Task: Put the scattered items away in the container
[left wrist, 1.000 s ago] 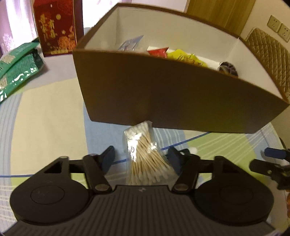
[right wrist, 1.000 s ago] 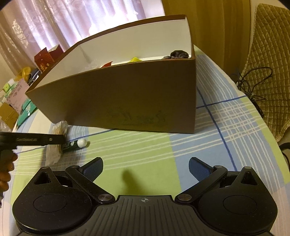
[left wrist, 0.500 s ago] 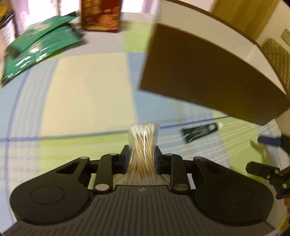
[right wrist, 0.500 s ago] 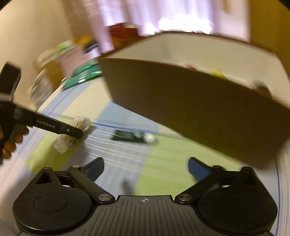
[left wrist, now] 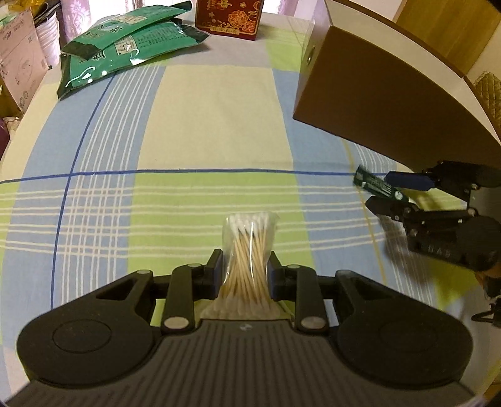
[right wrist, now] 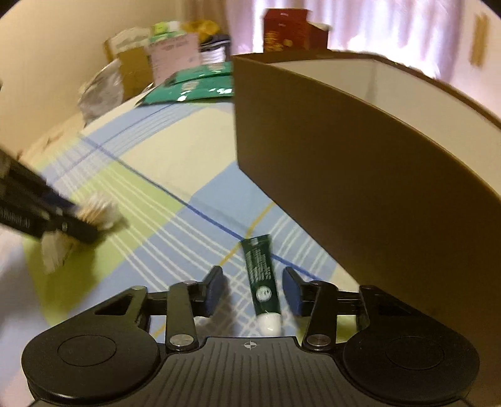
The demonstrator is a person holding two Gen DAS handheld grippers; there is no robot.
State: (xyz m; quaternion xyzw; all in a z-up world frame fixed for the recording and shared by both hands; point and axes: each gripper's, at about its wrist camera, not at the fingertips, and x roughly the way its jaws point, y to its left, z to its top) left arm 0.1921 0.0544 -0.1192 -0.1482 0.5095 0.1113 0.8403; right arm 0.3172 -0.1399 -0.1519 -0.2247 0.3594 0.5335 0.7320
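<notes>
My left gripper (left wrist: 245, 267) is shut on a clear bag of cotton swabs (left wrist: 248, 250) and holds it over the checked tablecloth, left of the brown box (left wrist: 385, 103). My right gripper (right wrist: 253, 283) is open, its jaws on either side of a dark green tube (right wrist: 261, 281) with a white cap that lies on the cloth beside the box wall (right wrist: 360, 175). The tube (left wrist: 379, 188) and the right gripper (left wrist: 394, 192) also show at the right of the left wrist view. The left gripper with the swabs (right wrist: 94, 216) shows blurred at the left of the right wrist view.
Green packets (left wrist: 125, 47) and a red carton (left wrist: 228, 15) lie at the far edge of the table. Cardboard boxes and stacked goods (right wrist: 150, 62) stand beyond the table's far left. The box is tall, with a white inside.
My left gripper shut on the swab bag and drew back leftward from the box. My right gripper swung left and down, narrowing around the green tube.
</notes>
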